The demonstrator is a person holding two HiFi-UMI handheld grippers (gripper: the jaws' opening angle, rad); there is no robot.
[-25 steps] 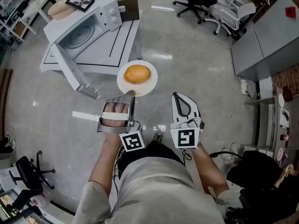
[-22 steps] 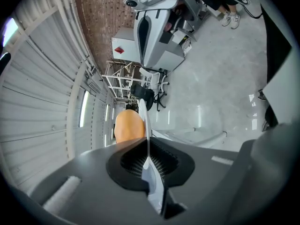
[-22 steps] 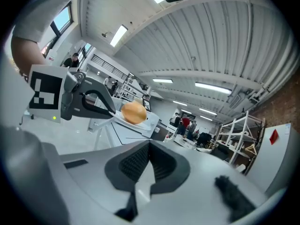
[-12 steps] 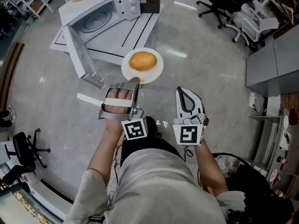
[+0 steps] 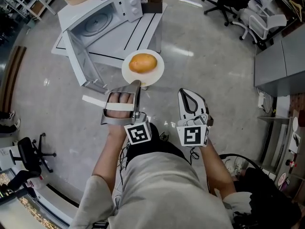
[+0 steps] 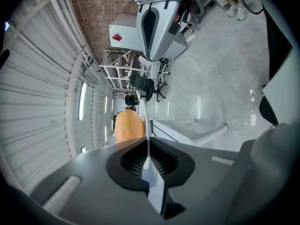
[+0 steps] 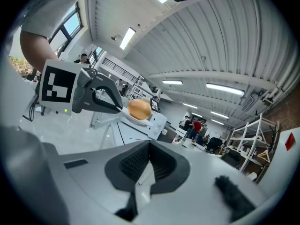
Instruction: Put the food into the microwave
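One plate (image 5: 152,78) (bun (image 5: 142,63) aboard) is pinched at its rim by the left gripper (image 5: 137,84); right gripper (image 5: 185,92) clenched empty.

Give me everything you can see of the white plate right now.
The plate is round, white and glossy, and looks ceramic. It is held roughly level in the air above the floor, short of the open microwave. The left gripper is shut on its near rim. A golden-brown bun sits at its centre.

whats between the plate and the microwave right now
Nothing in the way: in the head view only bare white tabletop lies between the plate and the microwave, whose open door stands off to the left.
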